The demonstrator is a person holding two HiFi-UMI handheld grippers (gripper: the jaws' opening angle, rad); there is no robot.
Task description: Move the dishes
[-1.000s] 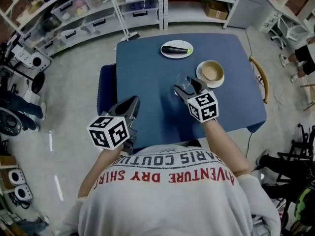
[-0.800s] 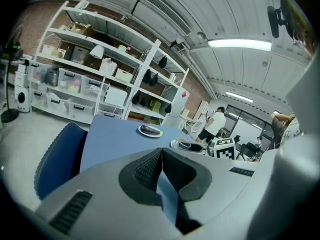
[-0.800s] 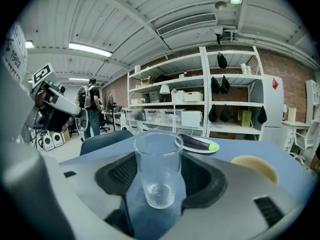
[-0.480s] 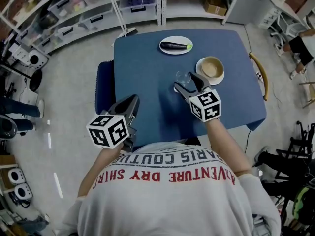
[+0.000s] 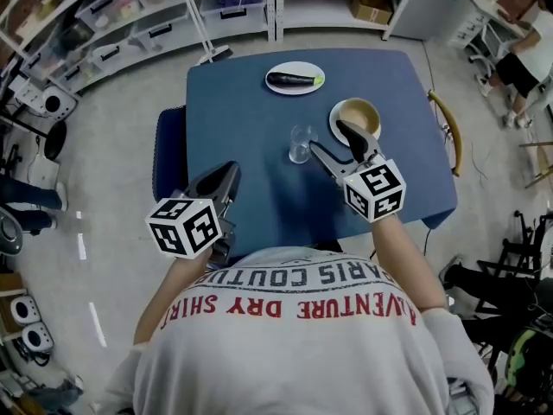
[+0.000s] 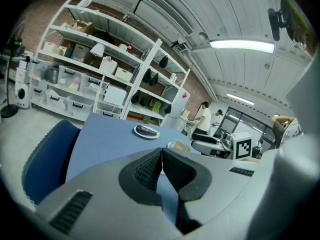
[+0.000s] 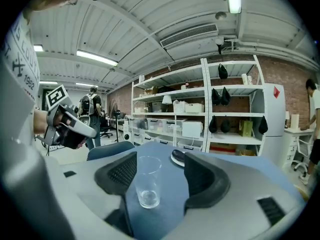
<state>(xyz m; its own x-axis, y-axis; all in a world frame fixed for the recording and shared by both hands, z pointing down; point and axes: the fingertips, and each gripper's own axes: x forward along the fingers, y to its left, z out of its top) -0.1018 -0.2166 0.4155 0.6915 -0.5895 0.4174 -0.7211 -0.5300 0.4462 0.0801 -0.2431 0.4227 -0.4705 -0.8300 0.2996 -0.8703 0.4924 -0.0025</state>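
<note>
- You're in a workshop-like room with a pale grey floor; white shelving [image 5: 164, 20] with storage bins runs along the upper edge of the head view, and brick wall shows behind it in the right gripper view.
- A blue table [image 5: 242, 188] fills the centre of the head view, and a blue chair [image 5: 169, 158] is tucked against its left side.
- Your grey T-shirt [image 5: 294, 335] carries red print, upside-down from the head camera, reading "ADVENTURE DRY SHIRT"; the darker line above it is only partly readable.
- Both grippers carry cubes with black-and-white square markers.
- At the table's far edge, a white plate [image 5: 295, 78] holds a dark eggplant [image 5: 289, 79].
- Right of centre, a tan bowl [image 5: 355, 116] sits on a white saucer.
- A clear, empty drinking glass [image 5: 300, 143] stands upright mid-table, left of the bowl.
- Your right gripper [image 5: 330, 138] reaches forward over the table between glass and bowl, its jaws spread wide; in its own view the glass [image 7: 148, 181] sits in the gap, nearer the left jaw, not pinched.
- Your left gripper [image 5: 220, 180] hangs at the table's near left edge, arm drawn back by your side; its own view [image 6: 161, 156] shows the jaws pressed together on nothing.
</note>
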